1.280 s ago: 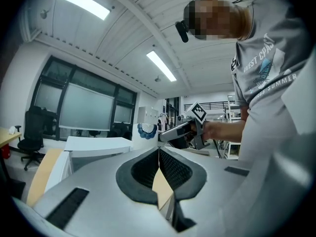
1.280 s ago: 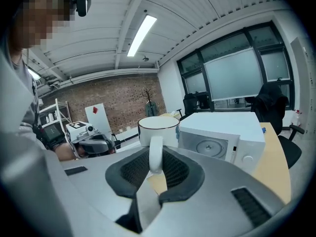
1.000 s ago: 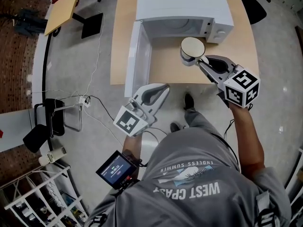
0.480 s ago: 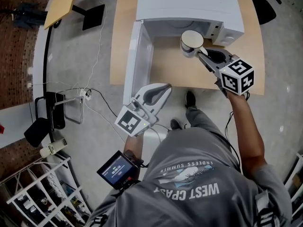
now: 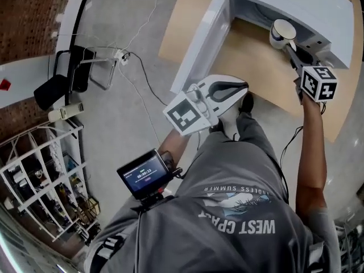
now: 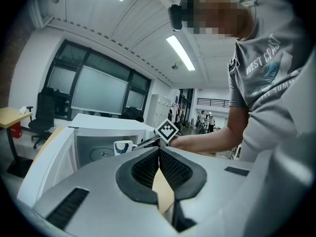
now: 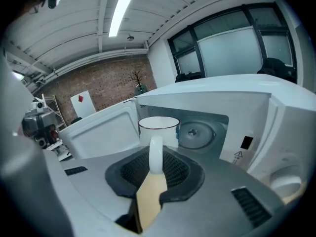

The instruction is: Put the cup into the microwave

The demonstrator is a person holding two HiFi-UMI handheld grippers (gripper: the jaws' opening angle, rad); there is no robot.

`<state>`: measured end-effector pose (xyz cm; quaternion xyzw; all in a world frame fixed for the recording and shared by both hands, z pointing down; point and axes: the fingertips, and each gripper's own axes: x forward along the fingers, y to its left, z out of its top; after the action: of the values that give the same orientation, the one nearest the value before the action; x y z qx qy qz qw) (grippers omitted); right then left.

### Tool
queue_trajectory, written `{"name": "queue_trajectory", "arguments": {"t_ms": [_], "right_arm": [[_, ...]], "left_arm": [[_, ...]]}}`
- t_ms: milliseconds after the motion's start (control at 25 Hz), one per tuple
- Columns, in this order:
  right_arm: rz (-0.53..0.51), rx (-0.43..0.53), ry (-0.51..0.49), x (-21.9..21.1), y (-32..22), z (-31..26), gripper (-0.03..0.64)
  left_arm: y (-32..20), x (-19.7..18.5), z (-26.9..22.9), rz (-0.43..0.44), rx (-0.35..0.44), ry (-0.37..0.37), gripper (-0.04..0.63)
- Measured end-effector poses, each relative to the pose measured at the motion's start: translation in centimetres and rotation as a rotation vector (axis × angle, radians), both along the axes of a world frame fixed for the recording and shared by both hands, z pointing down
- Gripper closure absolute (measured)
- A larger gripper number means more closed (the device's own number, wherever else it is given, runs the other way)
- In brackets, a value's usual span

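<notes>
A white cup point(image 5: 281, 32) with a dark rim hangs at the mouth of the open white microwave point(image 5: 301, 1). My right gripper point(image 5: 292, 51) is shut on its handle. In the right gripper view the cup point(image 7: 159, 128) hangs upright in front of the round turntable point(image 7: 195, 132), its handle pinched in the right gripper point(image 7: 155, 158). My left gripper point(image 5: 243, 86) hovers off the table's near edge, below the door point(image 5: 202, 38), shut with nothing in it. From the left gripper point(image 6: 159, 151) I see the cup point(image 6: 123, 146) at the cavity opening.
The microwave stands on a wooden table point(image 5: 250, 58), and its door swings out past the table's left edge. On the floor lie cables and a power strip point(image 5: 119, 54) and a black stand point(image 5: 65, 75). A wire rack point(image 5: 40, 198) stands at lower left.
The right gripper has carried the cup forward and down, up to the microwave's opening. The left gripper has shifted toward the table edge. The head view has swung, so everything sits further right.
</notes>
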<state>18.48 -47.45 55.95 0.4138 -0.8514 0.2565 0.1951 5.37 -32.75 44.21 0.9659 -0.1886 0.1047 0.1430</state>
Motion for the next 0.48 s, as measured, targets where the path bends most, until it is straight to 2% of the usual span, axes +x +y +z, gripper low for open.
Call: {"name": "queue_trajectory", "arguments": {"t_ms": [480], "right_arm": [[0.091,0.057,0.074,-0.2,-6.0,6.7,0.546]], "left_arm": [[-0.2,-0.3,1.1,-0.016,0.005,0.007,0.572]]}}
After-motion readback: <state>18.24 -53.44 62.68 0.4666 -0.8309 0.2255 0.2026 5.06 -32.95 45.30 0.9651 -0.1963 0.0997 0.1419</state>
